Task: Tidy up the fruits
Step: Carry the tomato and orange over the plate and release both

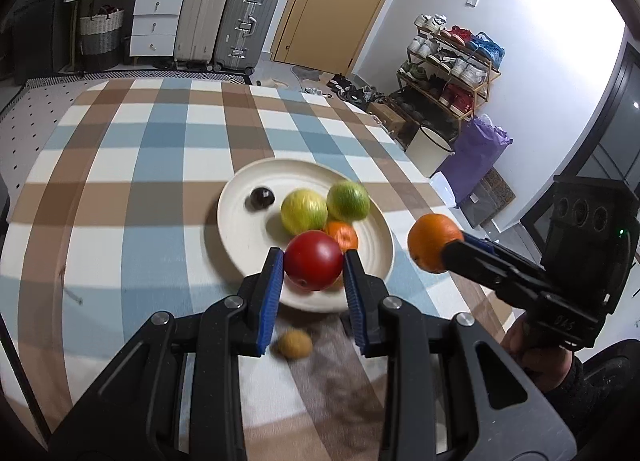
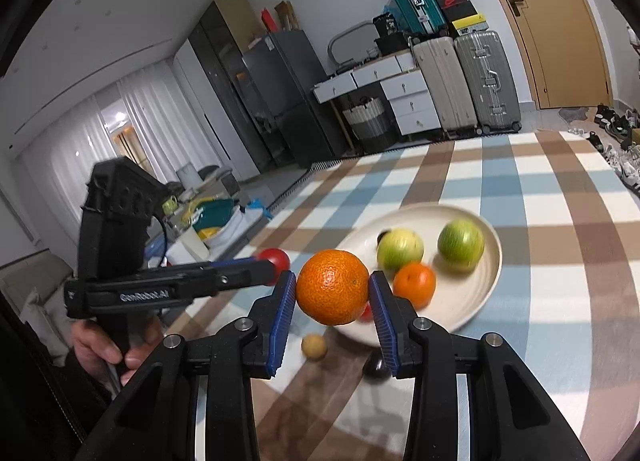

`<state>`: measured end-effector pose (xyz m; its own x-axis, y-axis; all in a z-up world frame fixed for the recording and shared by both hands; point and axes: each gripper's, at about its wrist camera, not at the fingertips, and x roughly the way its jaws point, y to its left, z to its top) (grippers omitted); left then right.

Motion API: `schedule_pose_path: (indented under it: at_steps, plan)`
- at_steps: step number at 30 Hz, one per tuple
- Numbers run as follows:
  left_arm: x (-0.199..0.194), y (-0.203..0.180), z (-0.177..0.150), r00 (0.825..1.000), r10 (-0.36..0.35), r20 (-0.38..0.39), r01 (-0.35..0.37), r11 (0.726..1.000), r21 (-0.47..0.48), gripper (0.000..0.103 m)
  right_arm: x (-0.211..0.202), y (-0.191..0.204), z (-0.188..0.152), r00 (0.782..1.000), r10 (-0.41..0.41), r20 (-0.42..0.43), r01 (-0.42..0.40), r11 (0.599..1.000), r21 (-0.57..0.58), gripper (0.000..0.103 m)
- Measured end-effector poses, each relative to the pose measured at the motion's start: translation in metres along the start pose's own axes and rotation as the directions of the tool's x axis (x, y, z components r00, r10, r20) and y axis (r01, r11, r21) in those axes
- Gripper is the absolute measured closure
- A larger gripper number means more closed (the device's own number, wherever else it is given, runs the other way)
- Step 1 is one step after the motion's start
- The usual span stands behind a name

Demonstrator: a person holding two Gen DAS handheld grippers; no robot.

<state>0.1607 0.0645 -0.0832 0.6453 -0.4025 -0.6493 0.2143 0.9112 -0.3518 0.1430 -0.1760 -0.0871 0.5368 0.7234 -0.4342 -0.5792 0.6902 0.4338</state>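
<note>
My left gripper (image 1: 314, 267) is shut on a red apple (image 1: 314, 265) and holds it above the near rim of a cream plate (image 1: 240, 233). My right gripper (image 2: 333, 291) is shut on an orange (image 2: 333, 287), held in the air to the right of the plate; the orange also shows in the left wrist view (image 1: 434, 241). On the plate lie a yellow-green fruit (image 1: 303, 211), a green fruit (image 1: 348, 201), a small orange (image 1: 342, 237) and a dark fruit (image 1: 262, 198). A small brown fruit (image 1: 295, 344) lies on the cloth before the plate.
The checked tablecloth (image 1: 140, 181) covers the table. A dark fruit (image 2: 375, 367) lies on the cloth near the plate's front in the right wrist view. Suitcases (image 1: 224, 21), drawers and a shoe rack (image 1: 448, 61) stand beyond the table.
</note>
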Motion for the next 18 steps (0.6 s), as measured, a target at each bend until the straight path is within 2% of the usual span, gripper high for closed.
schedule_pose_path:
  at_steps: [11, 18]
  plan:
    - [0.044, 0.006, 0.071, 1.000, -0.012, -0.020, 0.012, 1.000, 0.017, 0.076, 0.026, -0.044, 0.049, 1.000, 0.011, 0.010, -0.012, 0.997, 0.076, 0.065]
    - [0.081, 0.005, 0.104, 0.998, -0.016, -0.066, 0.020, 0.998, 0.051, 0.076, 0.046, -0.070, 0.075, 1.000, 0.001, -0.001, 0.000, 0.995, 0.098, 0.065]
